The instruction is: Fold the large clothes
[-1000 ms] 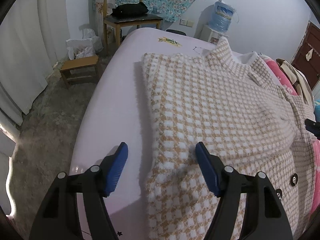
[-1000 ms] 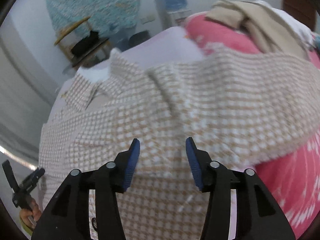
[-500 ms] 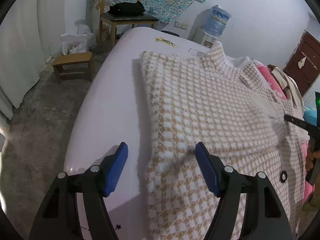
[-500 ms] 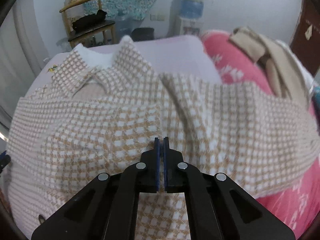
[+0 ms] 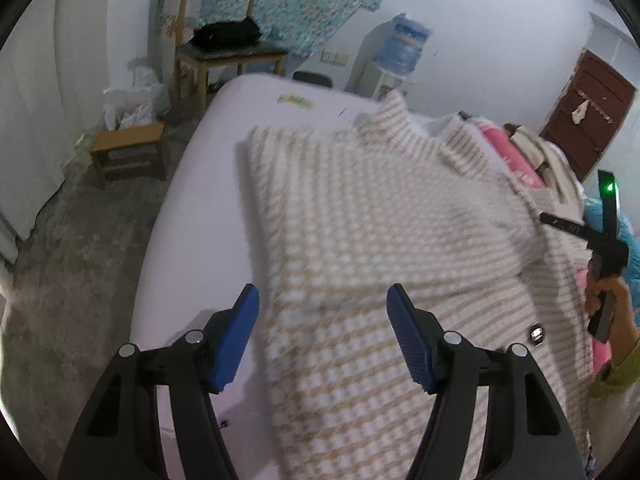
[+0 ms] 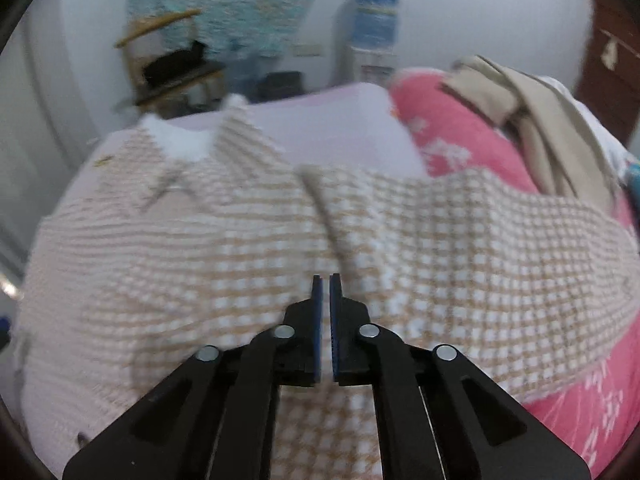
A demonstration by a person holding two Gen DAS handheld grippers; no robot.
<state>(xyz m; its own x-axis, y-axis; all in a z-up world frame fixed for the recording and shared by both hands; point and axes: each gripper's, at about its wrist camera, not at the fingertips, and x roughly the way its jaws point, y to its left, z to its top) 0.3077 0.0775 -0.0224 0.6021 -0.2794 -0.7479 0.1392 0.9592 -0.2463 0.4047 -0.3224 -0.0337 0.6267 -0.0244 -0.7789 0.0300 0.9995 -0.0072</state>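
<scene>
Two grippers: the left gripper (image 5: 322, 312) is spread but closing over the coat's (image 5: 380, 220) near hem, pads clear; the right gripper (image 6: 326, 284), a slit apart, is opening with nothing between its pads. One tan-and-white checked coat lies flat on the bed (image 5: 208, 168), collar at twelve o'clock, one sleeve folded across. Beyond stand one stool (image 5: 128, 152) at ten o'clock and one chair (image 5: 224, 52) at eleven.

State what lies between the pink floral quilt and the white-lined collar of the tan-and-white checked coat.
In the right wrist view, bare lilac mattress separates the pink floral quilt from the checked coat's collar.

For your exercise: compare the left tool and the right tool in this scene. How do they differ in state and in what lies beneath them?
The left tool is wide open, closing slightly; the right tool shows only a slit, opening. The left straddles the checked coat's edge, partly over bare mattress; the right hangs wholly over coat. Both have blue pads and grip nothing.
</scene>
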